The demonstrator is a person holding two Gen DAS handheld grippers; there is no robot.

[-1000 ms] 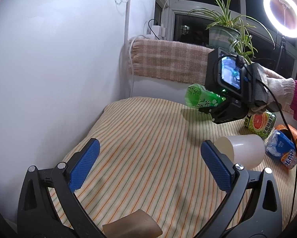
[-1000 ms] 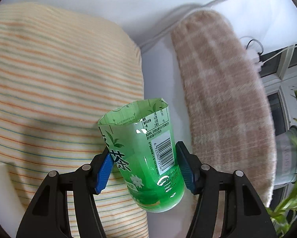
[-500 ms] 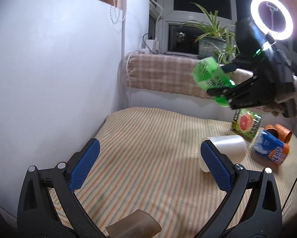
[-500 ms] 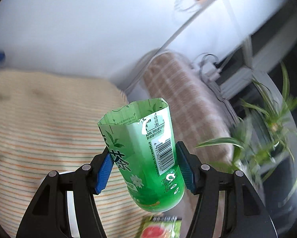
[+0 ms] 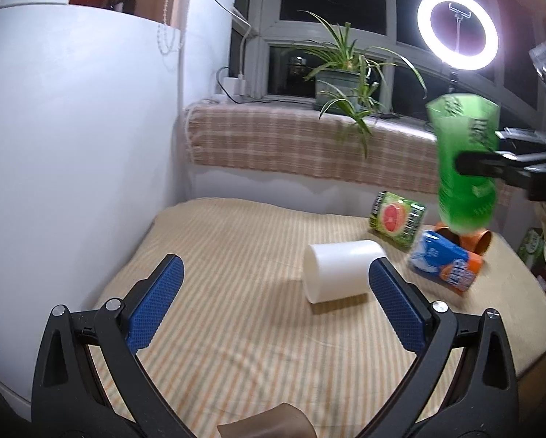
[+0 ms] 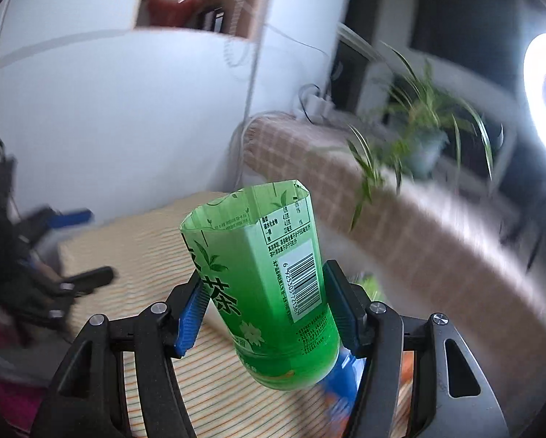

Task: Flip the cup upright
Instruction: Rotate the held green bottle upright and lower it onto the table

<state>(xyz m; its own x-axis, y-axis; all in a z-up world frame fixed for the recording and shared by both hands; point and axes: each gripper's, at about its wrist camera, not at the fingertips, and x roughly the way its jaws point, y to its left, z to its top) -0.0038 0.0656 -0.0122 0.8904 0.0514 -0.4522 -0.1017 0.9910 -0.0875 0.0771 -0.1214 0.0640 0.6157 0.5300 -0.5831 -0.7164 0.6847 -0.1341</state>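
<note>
Now the right gripper (image 6: 264,310) squeezes the green cup (image 6: 264,284) upright above the striped cloth (image 5: 236,292), ready to set down, while the left gripper (image 5: 273,306) waits wide open, holding nothing.

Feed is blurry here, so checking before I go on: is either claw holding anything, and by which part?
The right claw grips the green cup across its lower body, open end up. The left claw is open and holds nothing.
</note>
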